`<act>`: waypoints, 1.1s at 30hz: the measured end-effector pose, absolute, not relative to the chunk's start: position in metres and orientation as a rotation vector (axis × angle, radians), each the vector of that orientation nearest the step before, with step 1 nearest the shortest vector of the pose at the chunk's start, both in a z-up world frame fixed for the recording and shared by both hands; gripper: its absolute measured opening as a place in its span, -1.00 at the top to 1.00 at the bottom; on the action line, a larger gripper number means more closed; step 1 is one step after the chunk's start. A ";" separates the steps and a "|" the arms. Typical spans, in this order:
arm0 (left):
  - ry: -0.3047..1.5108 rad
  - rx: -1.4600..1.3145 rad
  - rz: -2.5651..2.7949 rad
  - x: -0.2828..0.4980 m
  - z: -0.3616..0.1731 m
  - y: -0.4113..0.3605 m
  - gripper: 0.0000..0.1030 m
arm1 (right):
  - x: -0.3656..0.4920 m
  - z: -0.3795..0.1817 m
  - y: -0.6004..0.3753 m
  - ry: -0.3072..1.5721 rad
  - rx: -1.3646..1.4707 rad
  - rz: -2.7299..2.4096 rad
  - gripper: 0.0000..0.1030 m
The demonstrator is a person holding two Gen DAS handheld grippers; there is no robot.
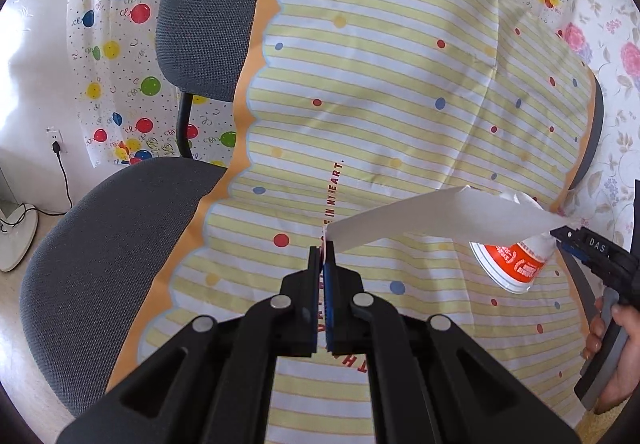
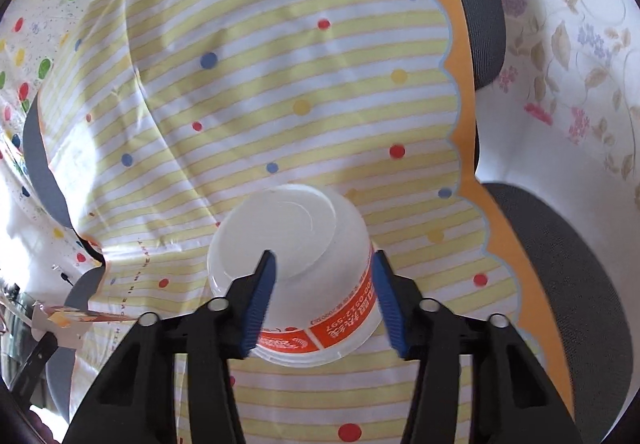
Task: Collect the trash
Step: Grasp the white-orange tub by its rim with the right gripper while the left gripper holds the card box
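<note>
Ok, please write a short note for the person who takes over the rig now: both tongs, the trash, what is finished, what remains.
Left tongs: shut on a white paper strip, lifted above the striped cloth.
Right tongs: around the white and orange cup; whether the pads already press on it is unclear.
The cup lies on its side on the cloth covering the grey chairs.
Done: paper picked up.
Left: secure the cup, then take both to a bin; no bin is in view.

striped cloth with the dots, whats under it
The striped cloth is draped over grey padded chairs; their cushions show past its orange scalloped edge. A white and orange cup lies on top. The chair surfaces beneath the cloth's middle are covered, so anything there cannot be seen.
</note>
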State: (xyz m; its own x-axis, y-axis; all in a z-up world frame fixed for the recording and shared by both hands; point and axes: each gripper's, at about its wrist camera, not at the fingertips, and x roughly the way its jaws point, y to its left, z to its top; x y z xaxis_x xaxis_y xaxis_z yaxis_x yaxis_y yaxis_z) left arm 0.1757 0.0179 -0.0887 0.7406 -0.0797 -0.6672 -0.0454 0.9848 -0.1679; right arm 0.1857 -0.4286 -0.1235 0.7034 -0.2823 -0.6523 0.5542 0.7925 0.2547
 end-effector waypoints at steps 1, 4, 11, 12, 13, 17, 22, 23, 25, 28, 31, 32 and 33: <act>0.738 -0.181 -0.020 0.176 -0.089 0.019 1.00 | 0.180 -0.125 -0.426 0.619 0.476 -0.480 0.08; 0.728 -0.182 -0.016 0.172 -0.087 0.020 1.00 | 0.149 -0.126 -0.410 0.578 0.468 -0.480 0.08; 0.719 -0.177 -0.033 0.154 -0.080 0.017 1.00 | 0.091 -0.150 -0.374 0.732 0.402 -0.477 0.09; 0.724 -0.176 -0.033 0.150 -0.080 0.016 1.00 | 0.081 -0.152 -0.367 0.759 0.373 -0.486 0.08; 0.727 -0.177 -0.034 0.147 -0.080 0.016 1.00 | 0.073 -0.152 -0.361 0.778 0.356 -0.484 0.07; 0.739 -0.163 -0.048 0.133 -0.081 0.012 1.00 | 0.044 -0.148 -0.342 0.798 0.331 -0.447 0.06; 0.738 -0.149 -0.067 0.118 -0.080 0.001 1.00 | 0.023 -0.131 -0.324 0.753 0.286 -0.426 -0.04; 0.738 -0.148 -0.072 0.115 -0.080 -0.002 1.00 | 0.024 -0.130 -0.324 0.746 0.271 -0.440 -0.05; 0.739 -0.149 -0.078 0.111 -0.080 -0.005 1.00 | 0.027 -0.131 -0.326 0.740 0.283 -0.434 -0.05; 0.746 -0.151 -0.075 0.107 -0.081 -0.008 1.00 | 0.023 -0.131 -0.327 0.725 0.312 -0.427 -0.11; 0.747 -0.166 -0.061 0.109 -0.080 -0.007 1.00 | 0.013 -0.126 -0.327 0.697 0.312 -0.439 -0.16; 0.744 -0.171 -0.057 0.111 -0.079 -0.008 1.00 | 0.009 -0.123 -0.328 0.687 0.313 -0.446 -0.16; 0.741 -0.176 -0.053 0.113 -0.078 -0.009 1.00 | 0.004 -0.120 -0.332 0.668 0.325 -0.464 -0.16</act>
State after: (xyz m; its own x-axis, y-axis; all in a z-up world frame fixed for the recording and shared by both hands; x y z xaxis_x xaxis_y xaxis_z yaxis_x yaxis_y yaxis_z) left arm 0.1127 -0.0092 -0.0782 0.7371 -0.1099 -0.6668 -0.0144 0.9839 -0.1782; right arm 0.0045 -0.3320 -0.1202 0.6898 -0.3052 -0.6565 0.5085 0.8497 0.1393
